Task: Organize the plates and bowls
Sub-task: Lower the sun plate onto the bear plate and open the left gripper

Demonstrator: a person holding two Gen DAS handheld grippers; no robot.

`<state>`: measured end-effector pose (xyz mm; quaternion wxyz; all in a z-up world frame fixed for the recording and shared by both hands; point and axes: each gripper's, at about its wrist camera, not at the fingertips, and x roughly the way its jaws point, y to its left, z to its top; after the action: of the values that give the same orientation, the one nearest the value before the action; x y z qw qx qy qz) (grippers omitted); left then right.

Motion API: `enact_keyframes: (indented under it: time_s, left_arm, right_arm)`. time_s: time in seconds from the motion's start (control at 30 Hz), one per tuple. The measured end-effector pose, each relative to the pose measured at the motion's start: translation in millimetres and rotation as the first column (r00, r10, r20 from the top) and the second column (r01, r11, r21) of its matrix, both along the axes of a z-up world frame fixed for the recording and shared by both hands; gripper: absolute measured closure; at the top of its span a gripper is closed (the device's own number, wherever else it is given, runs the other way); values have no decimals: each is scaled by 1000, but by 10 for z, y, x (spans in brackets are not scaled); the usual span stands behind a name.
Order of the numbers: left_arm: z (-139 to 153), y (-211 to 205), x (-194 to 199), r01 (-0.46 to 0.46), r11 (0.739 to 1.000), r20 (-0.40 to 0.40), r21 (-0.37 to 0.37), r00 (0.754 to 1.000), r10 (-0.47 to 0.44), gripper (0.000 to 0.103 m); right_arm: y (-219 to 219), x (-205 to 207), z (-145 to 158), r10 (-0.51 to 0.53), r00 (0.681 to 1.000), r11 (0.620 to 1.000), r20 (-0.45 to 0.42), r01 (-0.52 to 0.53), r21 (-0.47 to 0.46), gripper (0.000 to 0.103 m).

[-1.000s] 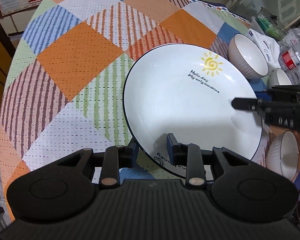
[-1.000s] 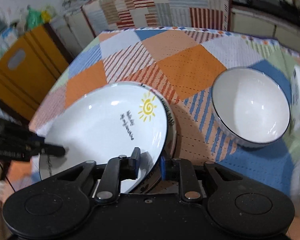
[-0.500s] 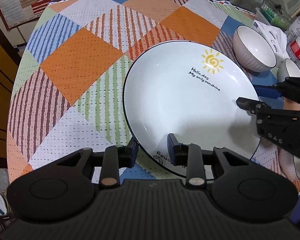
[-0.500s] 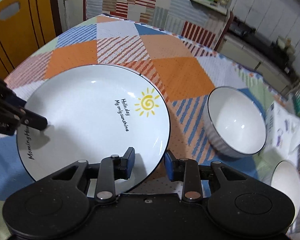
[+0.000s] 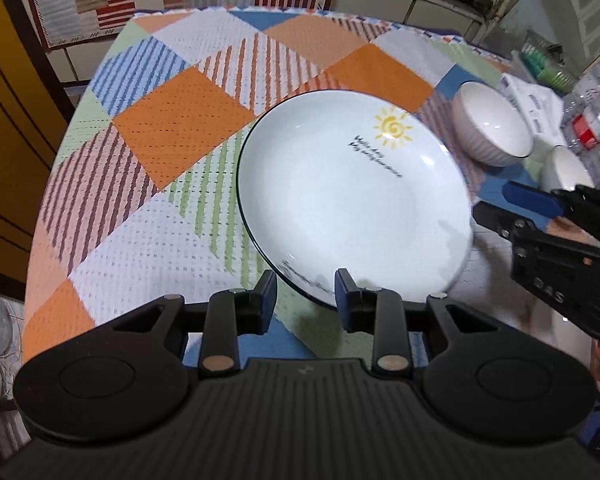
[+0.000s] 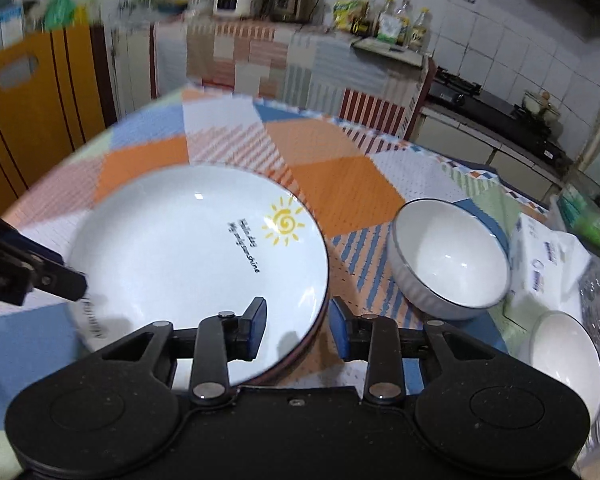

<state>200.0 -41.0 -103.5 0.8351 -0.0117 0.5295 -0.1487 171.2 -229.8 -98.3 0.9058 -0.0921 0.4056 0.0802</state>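
Observation:
A white plate with a yellow sun and black lettering (image 5: pixel 352 204) lies on the patchwork tablecloth (image 5: pixel 172 140); it also shows in the right wrist view (image 6: pixel 204 264). My left gripper (image 5: pixel 306 298) is open, its fingers astride the plate's near rim. My right gripper (image 6: pixel 298 328) is open at the plate's right rim, and shows in the left wrist view (image 5: pixel 512 206) just off that rim. A white ribbed bowl (image 6: pixel 452 256) stands right of the plate, and a second white bowl (image 6: pixel 564 356) nearer right.
A white packet (image 6: pixel 548 268) and plastic bottles (image 5: pixel 592 128) crowd the table's right side. A yellow-orange cabinet (image 6: pixel 32 96) stands at the left. A counter with a stove (image 6: pixel 496 108) runs behind the table.
Both grippers have opened wider and drawn back a little from the plate's rim. The right gripper has lifted and tilted up. The plate now lies flat on the cloth.

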Motion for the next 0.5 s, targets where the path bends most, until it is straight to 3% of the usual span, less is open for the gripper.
enact_keyframes:
  time_s: [0.33, 0.43, 0.5]
  left_arm:
    - [479, -329, -523, 44, 998, 36, -36, 998, -43, 72]
    - [533, -532, -653, 87, 996, 44, -15, 995, -87, 71]
    - [539, -668, -723, 112, 994, 47, -8, 993, -111, 63]
  right_arm:
    - [-498, -758, 267, -6, 998, 991, 65, -3, 134, 46]
    - [-583, -913, 266, 45, 997, 994, 69, -51, 99, 32]
    - [-654, -983, 256, 43, 998, 996, 47, -46, 72, 32]
